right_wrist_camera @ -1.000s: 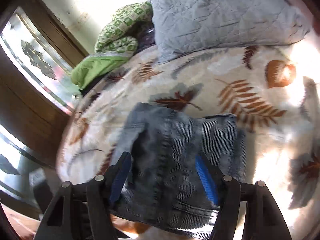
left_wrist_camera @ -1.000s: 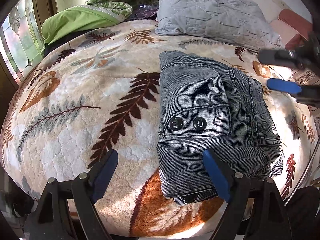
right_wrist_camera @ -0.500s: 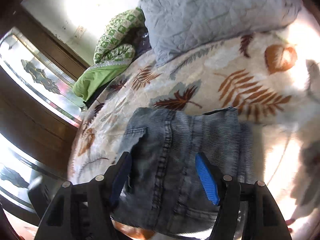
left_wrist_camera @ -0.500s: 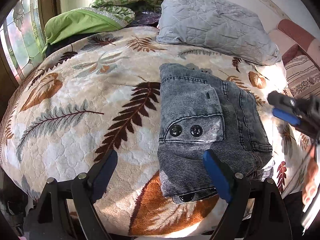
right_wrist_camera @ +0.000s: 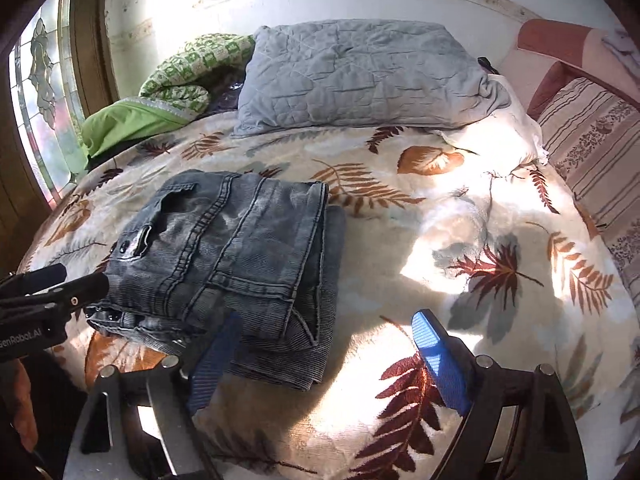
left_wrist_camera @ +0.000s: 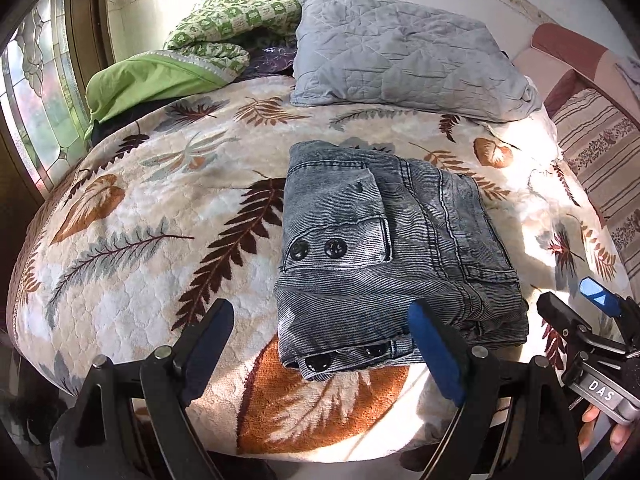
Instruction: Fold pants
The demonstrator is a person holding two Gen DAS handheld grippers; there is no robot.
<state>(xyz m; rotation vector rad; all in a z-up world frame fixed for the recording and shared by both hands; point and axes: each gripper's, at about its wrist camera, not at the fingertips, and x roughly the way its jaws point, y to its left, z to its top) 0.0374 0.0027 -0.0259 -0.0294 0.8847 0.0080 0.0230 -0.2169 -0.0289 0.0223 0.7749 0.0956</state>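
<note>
On the bed (left_wrist_camera: 132, 248) my pants (left_wrist_camera: 384, 256) look fully folded, both hand-held grippers (left_wrist_camera: 324, 344) (right_wrist_camera: 324, 354) wide open, holding nothing.

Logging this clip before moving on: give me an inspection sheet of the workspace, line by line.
Surface: leaf-print blanket on a bed, sunlit at right.
Job's things: grey jeans folded into a compact stack, lying flat.
Clutter: grey pillow, green bedding, striped cushion along the edges.
Grippers: left gripper open, near the jeans' front edge; right gripper open, holding nothing.
Cables: nothing seen.
Surroundings: stained-glass window, white wall.
</note>
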